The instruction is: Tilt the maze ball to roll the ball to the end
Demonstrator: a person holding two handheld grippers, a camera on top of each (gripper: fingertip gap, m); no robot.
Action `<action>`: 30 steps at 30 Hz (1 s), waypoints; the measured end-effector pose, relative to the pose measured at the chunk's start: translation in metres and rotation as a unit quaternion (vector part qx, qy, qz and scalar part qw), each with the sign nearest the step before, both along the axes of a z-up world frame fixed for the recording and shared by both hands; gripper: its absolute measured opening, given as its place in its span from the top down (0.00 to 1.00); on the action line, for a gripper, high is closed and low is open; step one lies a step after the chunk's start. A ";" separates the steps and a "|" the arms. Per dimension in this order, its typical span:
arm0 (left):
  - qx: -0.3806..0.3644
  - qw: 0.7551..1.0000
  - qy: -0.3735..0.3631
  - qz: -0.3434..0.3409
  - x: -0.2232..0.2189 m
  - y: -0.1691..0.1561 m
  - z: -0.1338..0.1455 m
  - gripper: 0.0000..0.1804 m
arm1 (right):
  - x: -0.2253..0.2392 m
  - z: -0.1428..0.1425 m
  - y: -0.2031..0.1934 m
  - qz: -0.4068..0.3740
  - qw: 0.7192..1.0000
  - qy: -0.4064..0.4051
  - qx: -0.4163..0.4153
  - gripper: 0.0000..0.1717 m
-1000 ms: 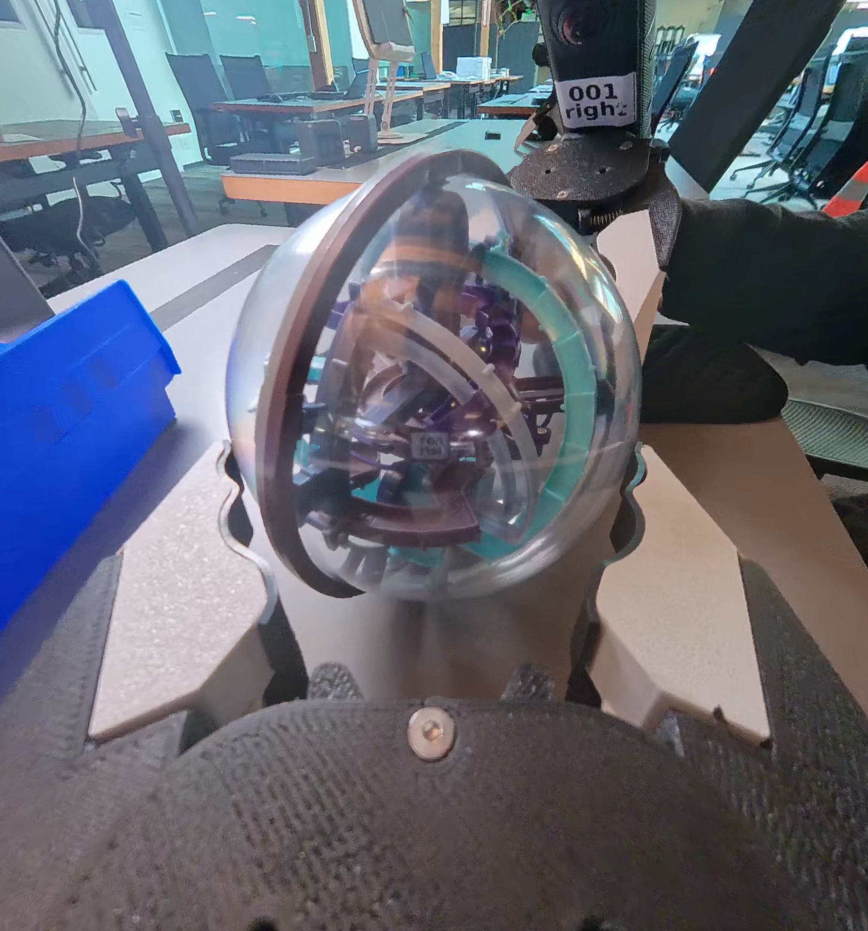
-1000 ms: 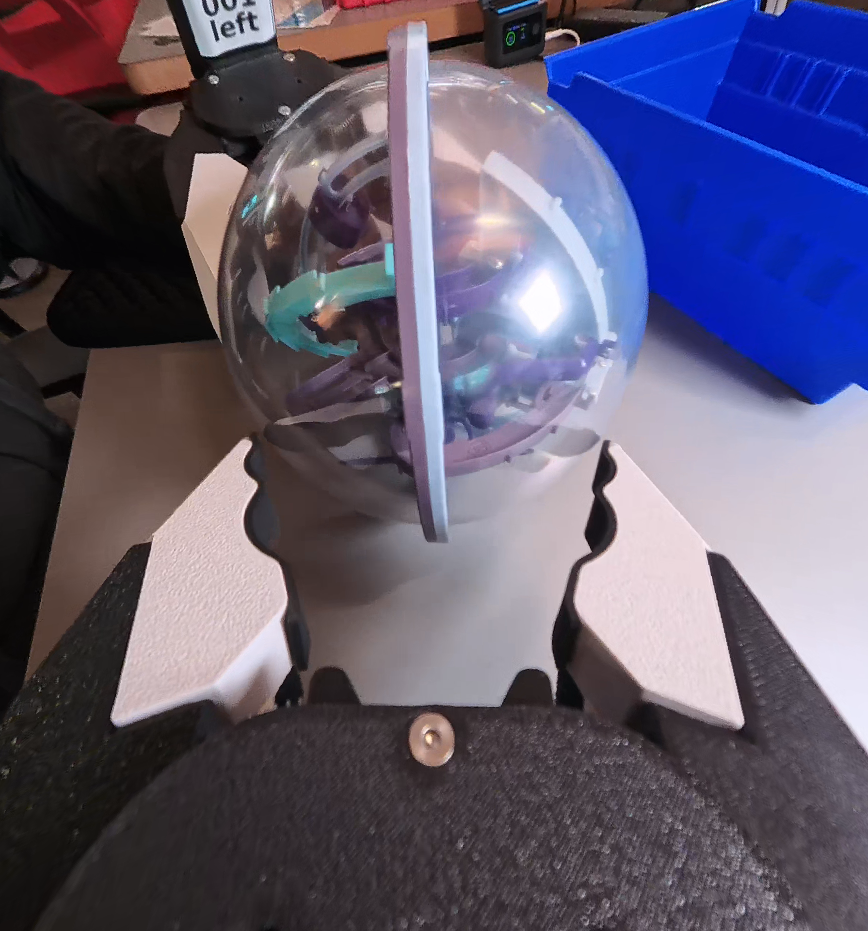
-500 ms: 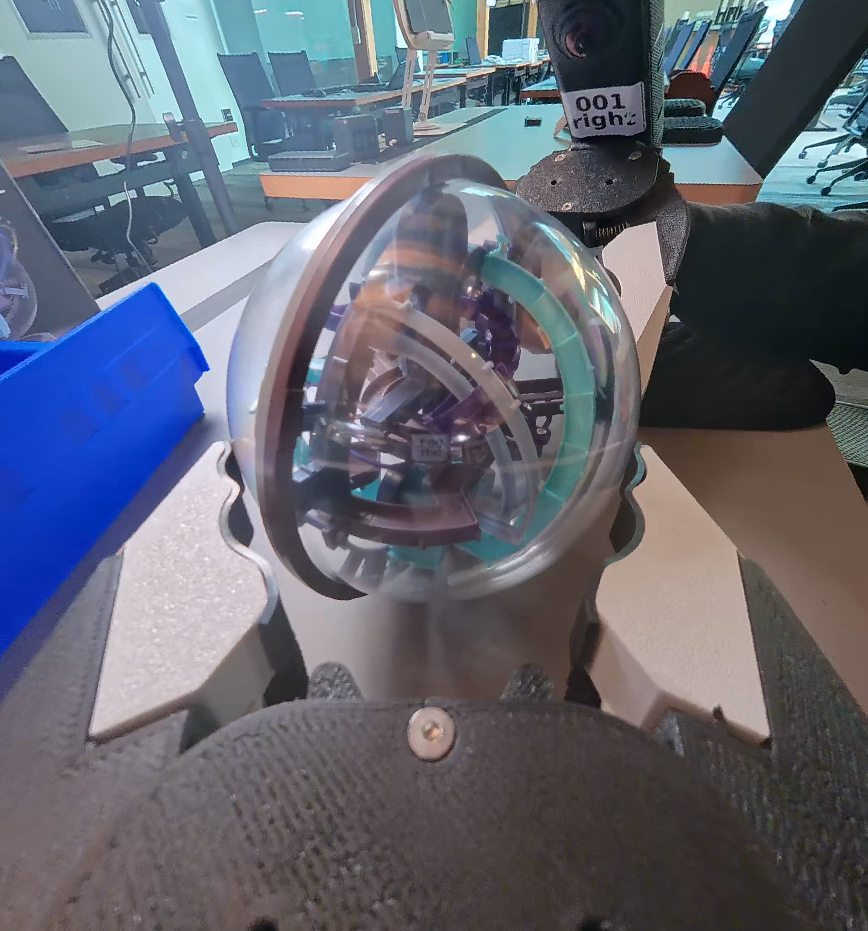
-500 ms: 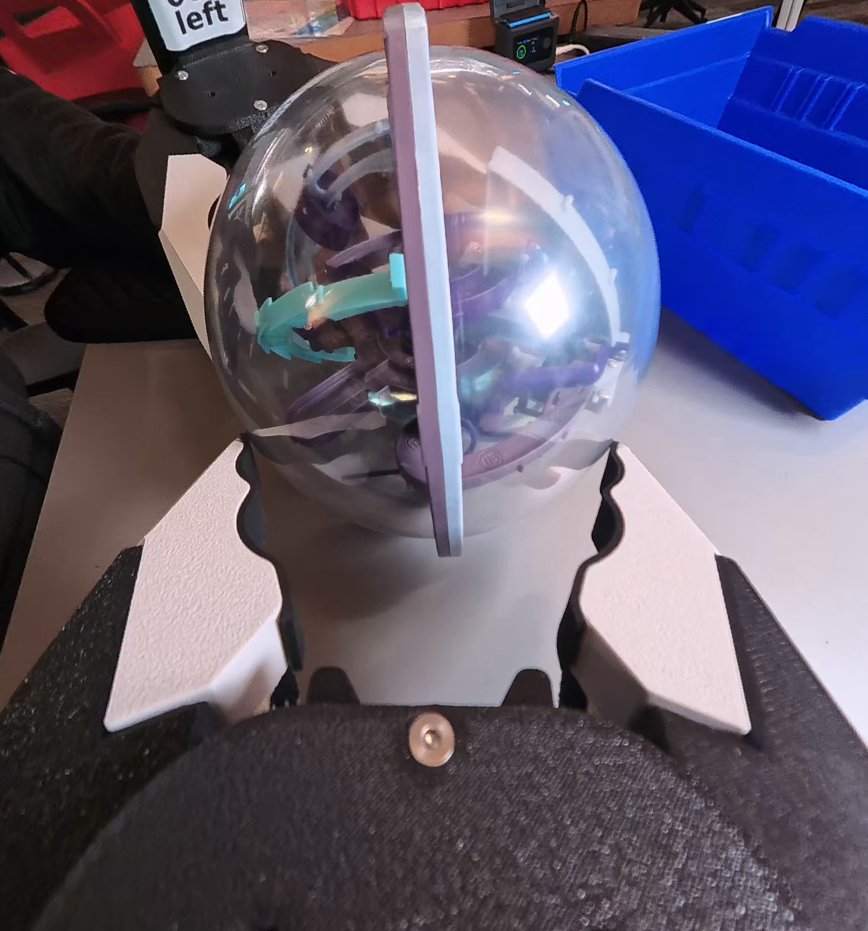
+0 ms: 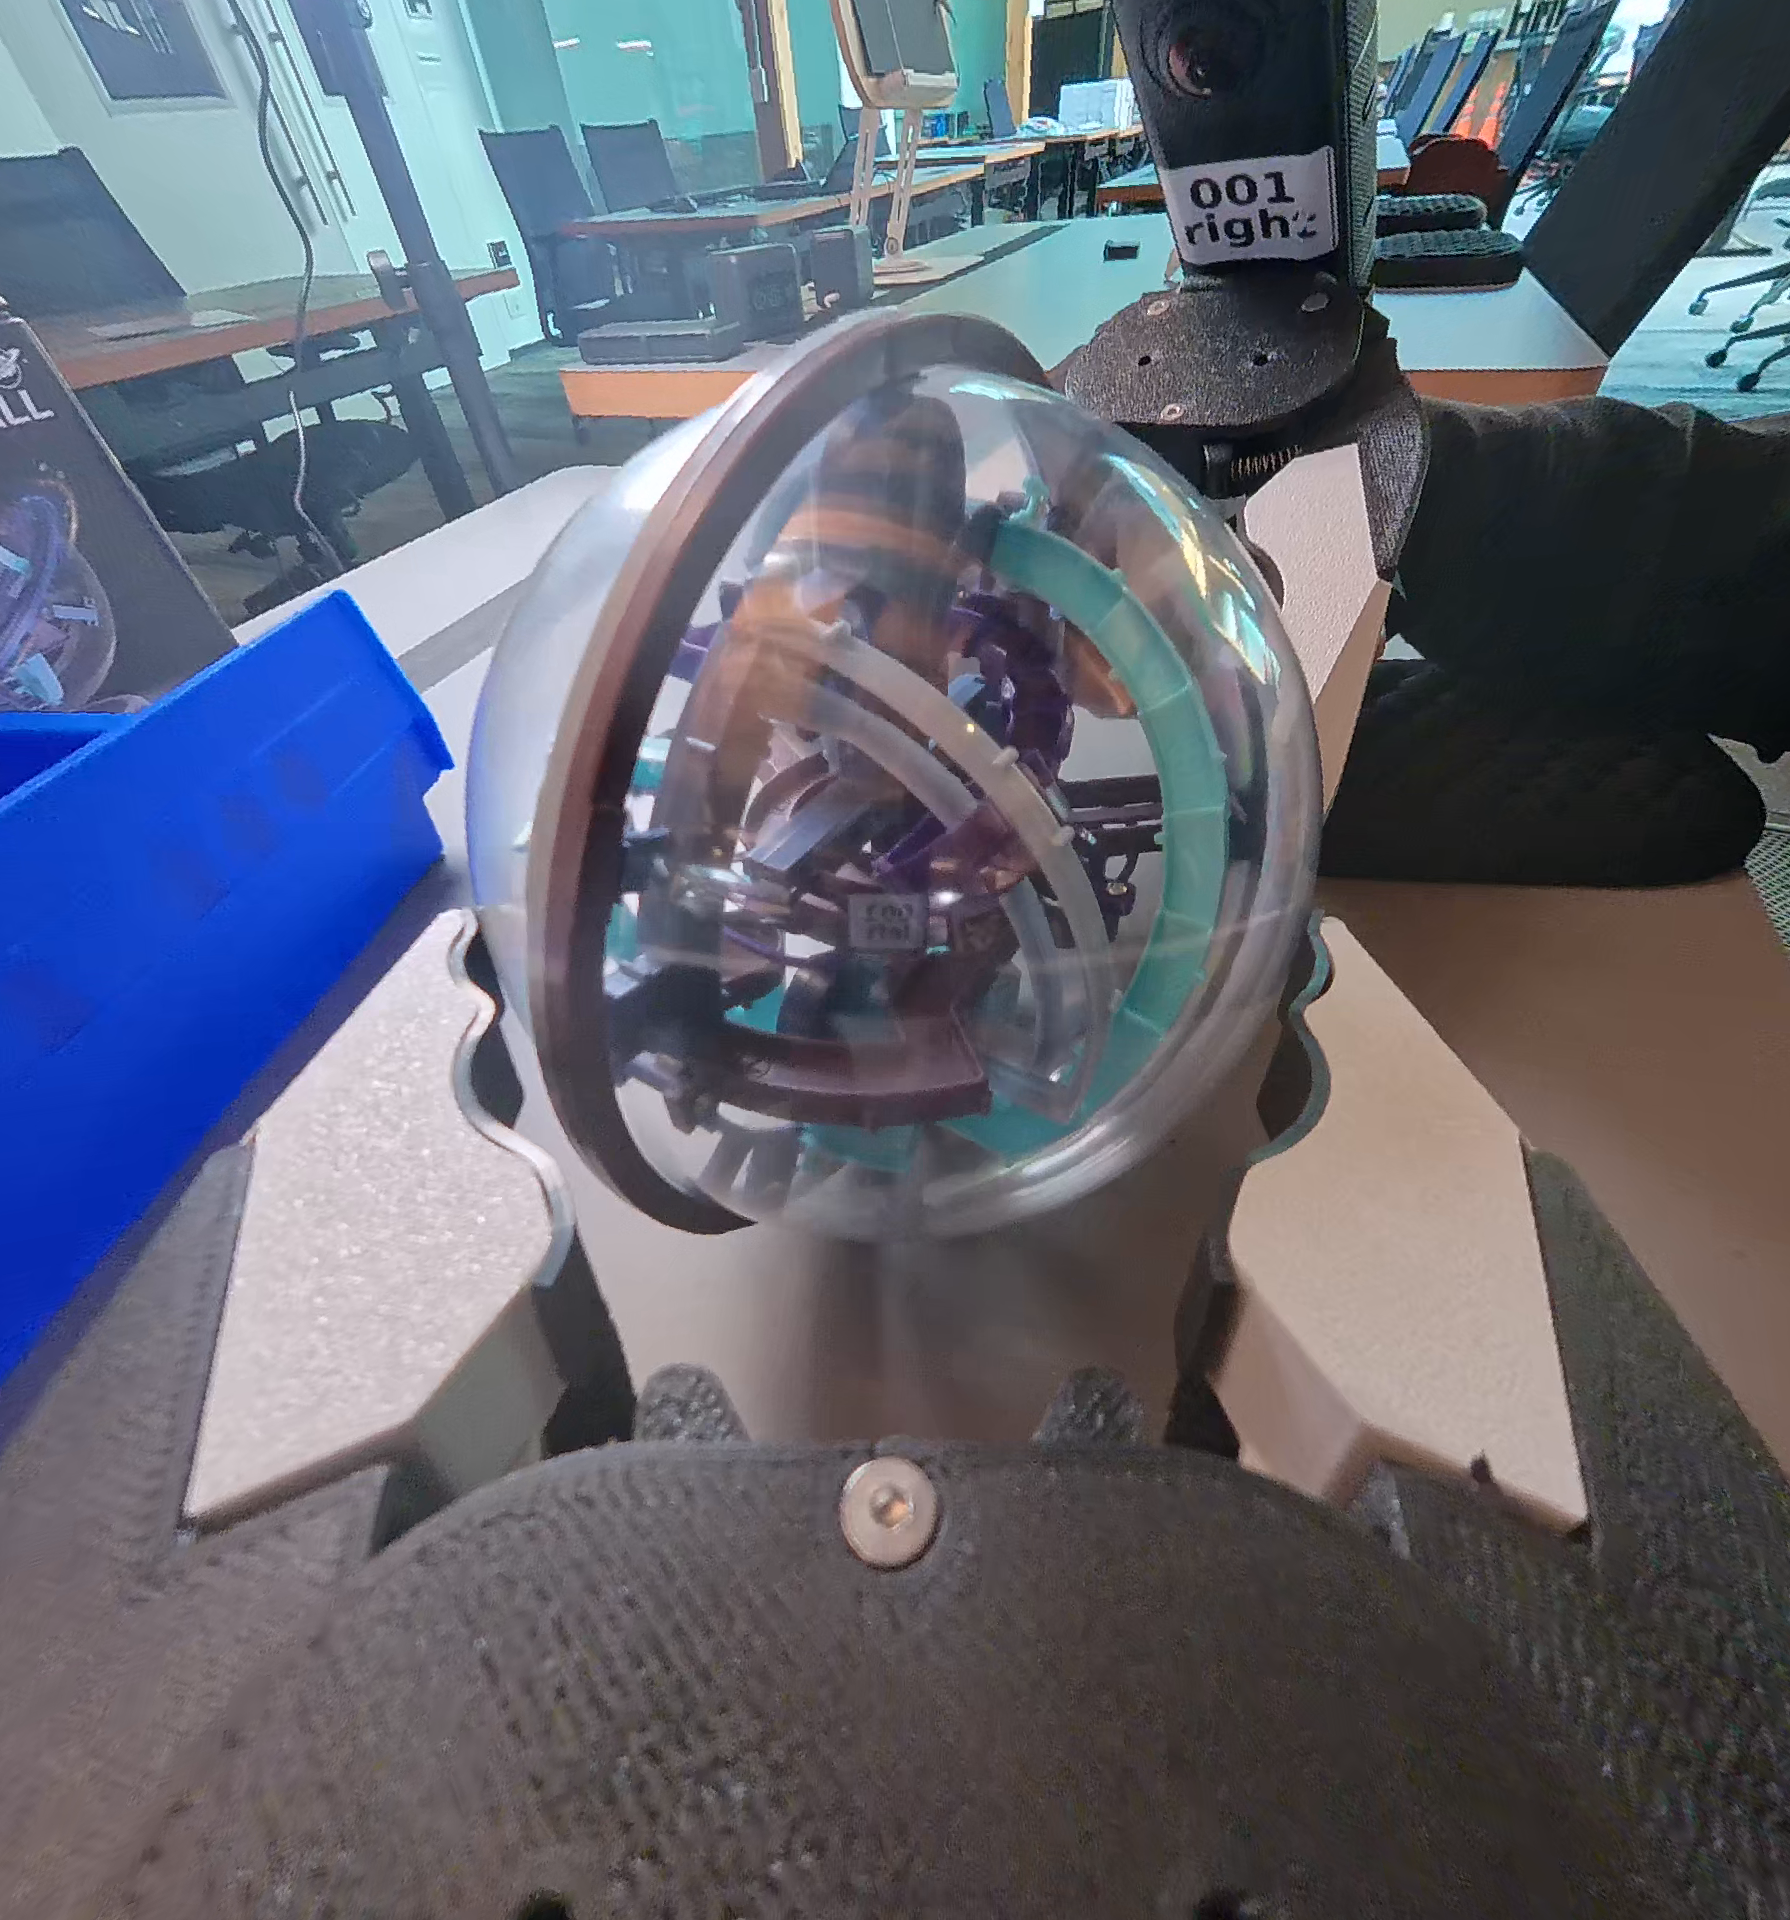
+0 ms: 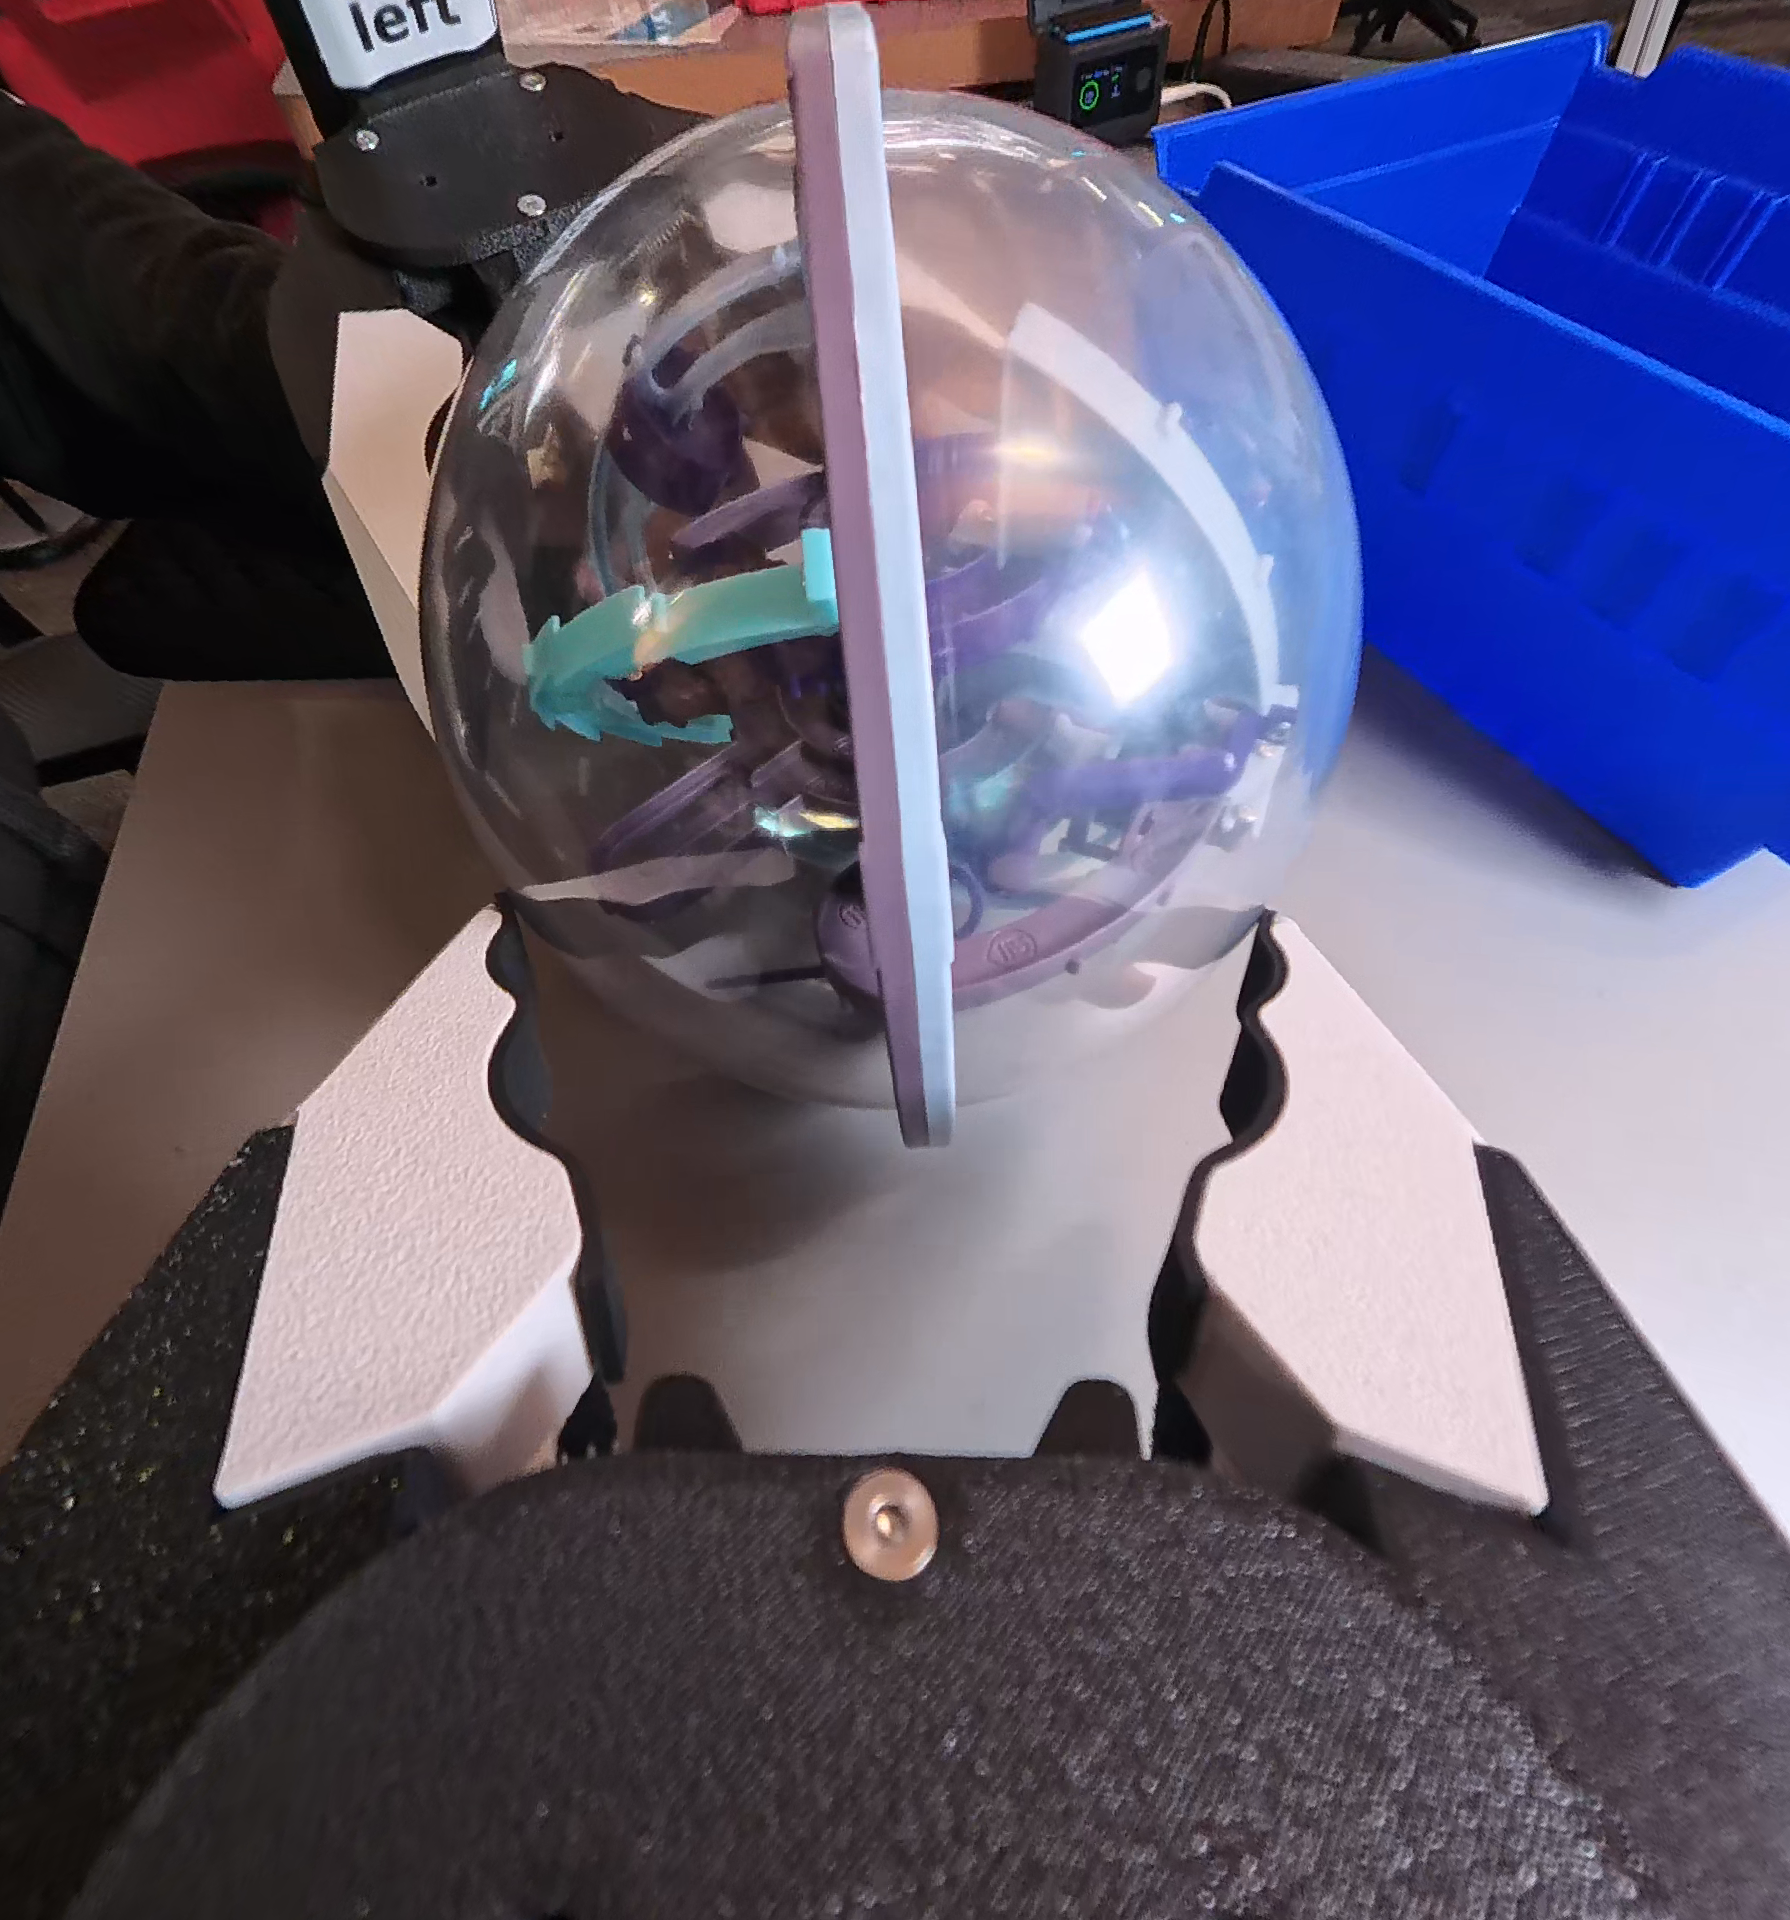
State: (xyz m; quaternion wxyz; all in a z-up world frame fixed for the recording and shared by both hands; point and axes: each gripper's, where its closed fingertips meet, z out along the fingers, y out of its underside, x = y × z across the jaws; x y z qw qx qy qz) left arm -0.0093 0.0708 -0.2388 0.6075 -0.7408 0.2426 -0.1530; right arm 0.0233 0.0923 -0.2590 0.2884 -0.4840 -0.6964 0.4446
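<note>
Maze ball (image 5: 901, 779) sits between both grippers, held up off the table (image 6: 1597, 1091), with its shadow on the tabletop below. It is a clear sphere with a flat band round the middle; the band stands near upright and edge-on in the right wrist view, tilted and brownish in the left wrist view. Inside: teal curved track (image 5: 1192, 790), grey arc rail, purple ramps and platforms, orange-brown striped piece near the top. The small ball inside can't be picked out.

Left gripper (image 5: 891, 935): jaws wide, both fingertips against the lower sides of the sphere, one on each side. Pads look pressed to the shell, gripping it. Right gripper (image 6: 886, 940): same, jaws wide, tips touching the sphere low on both sides, clamped on it. The two grippers face each other across the ball; each one's body and camera shows behind the sphere in the other's view, with a dark sleeve (image 5: 1597, 623) beside it.

Blue bins (image 6: 1597, 468) stand on the table just beside the ball, on the right in the right wrist view and on the left in the left wrist view. Product box (image 5: 29, 540) stands behind the bin. Office desks and chairs fill the background.
</note>
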 end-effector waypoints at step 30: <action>0.008 1.000 0.016 0.003 -0.001 -0.001 -0.001 0.20 | -0.002 0.000 -0.001 0.000 1.000 0.005 0.005 0.23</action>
